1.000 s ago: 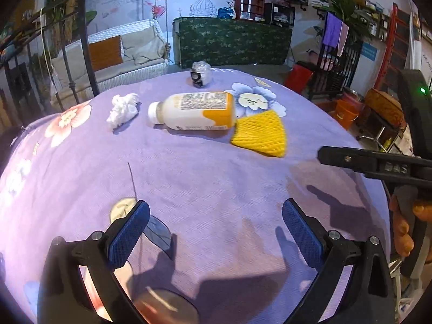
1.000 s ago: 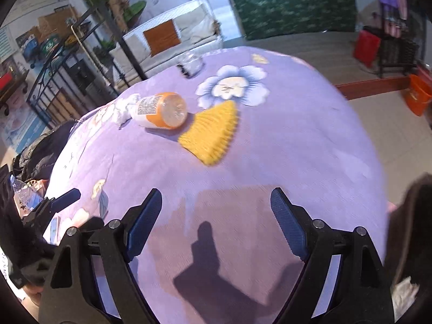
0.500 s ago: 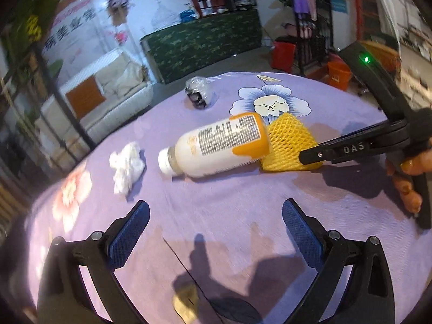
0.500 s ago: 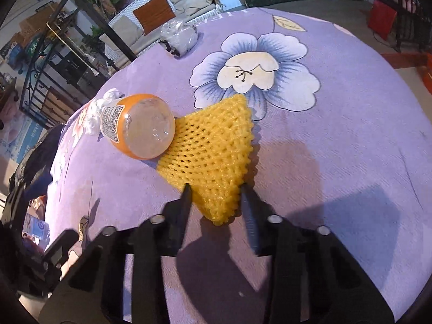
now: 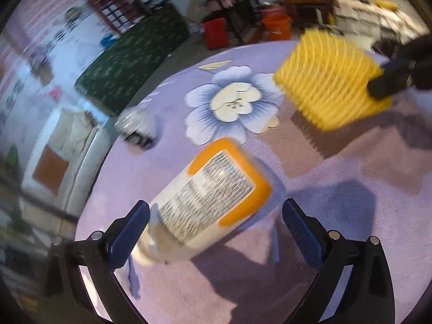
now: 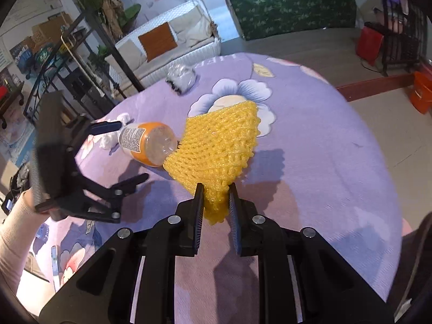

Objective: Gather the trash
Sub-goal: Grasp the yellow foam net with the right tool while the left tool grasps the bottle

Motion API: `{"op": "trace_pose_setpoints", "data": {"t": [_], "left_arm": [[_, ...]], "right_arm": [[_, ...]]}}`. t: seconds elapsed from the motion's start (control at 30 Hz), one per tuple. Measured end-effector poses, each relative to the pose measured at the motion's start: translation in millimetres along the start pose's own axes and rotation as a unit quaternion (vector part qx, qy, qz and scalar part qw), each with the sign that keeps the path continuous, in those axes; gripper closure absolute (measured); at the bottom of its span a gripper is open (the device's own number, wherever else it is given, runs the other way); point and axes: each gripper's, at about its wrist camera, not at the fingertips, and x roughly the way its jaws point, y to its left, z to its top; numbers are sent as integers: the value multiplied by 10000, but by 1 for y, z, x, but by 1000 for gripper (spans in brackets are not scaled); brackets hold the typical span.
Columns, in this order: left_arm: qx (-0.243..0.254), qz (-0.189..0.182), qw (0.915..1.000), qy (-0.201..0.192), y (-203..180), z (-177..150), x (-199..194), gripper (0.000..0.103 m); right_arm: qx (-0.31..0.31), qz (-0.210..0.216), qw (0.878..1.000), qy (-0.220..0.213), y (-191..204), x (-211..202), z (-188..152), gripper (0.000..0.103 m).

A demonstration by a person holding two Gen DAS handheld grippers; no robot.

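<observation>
My right gripper (image 6: 215, 202) is shut on a corner of a yellow foam fruit net (image 6: 218, 143) and holds it lifted off the purple floral tablecloth (image 6: 324, 148); the net also shows in the left wrist view (image 5: 329, 81). A white and orange plastic bottle (image 5: 208, 205) lies on its side, its neck end between my left gripper's (image 5: 216, 229) open blue pads. The bottle (image 6: 145, 143) and the left gripper (image 6: 127, 156) show in the right wrist view too.
A crumpled clear plastic wrapper (image 6: 181, 77) lies near the table's far edge, also blurred in the left wrist view (image 5: 137, 127). A crumpled white tissue (image 6: 113, 135) lies beyond the bottle. A white sofa (image 6: 172, 40) and a green-covered counter (image 6: 291, 8) stand beyond the table.
My right gripper closed on the yellow net and lifted it. My left gripper moved forward so its open jaws now straddle the bottle.
</observation>
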Motion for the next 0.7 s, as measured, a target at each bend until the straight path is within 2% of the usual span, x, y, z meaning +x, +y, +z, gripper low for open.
{"op": "trace_pose_setpoints", "data": {"t": [0.17, 0.23, 0.33, 0.4, 0.47, 0.53, 0.6, 0.7], "left_arm": [[889, 408, 9946, 359, -9, 9, 29, 5], [926, 199, 9943, 489, -3, 12, 36, 5], [472, -206, 9961, 719, 12, 18, 42, 5], [210, -433, 9959, 768, 20, 19, 44, 9], [-337, -650, 9940, 815, 32, 19, 46, 13], [-807, -707, 9907, 834, 41, 16, 45, 26], [-1077, -672, 9884, 829, 42, 14, 40, 33], [-1217, -529, 9886, 713, 30, 8, 21, 35]], "right_arm": [[239, -63, 9996, -139, -18, -26, -15, 84], [373, -41, 9992, -144, -24, -30, -23, 84], [549, -33, 9984, -141, -31, -36, -35, 84], [671, -6, 9976, -155, -37, -39, -41, 84], [762, 34, 9969, -177, -40, -43, -45, 84], [793, 44, 9966, -210, -41, -47, -48, 84], [805, 53, 9965, -235, -41, -52, -51, 84], [826, 57, 9962, -288, -44, -58, -53, 84]]}}
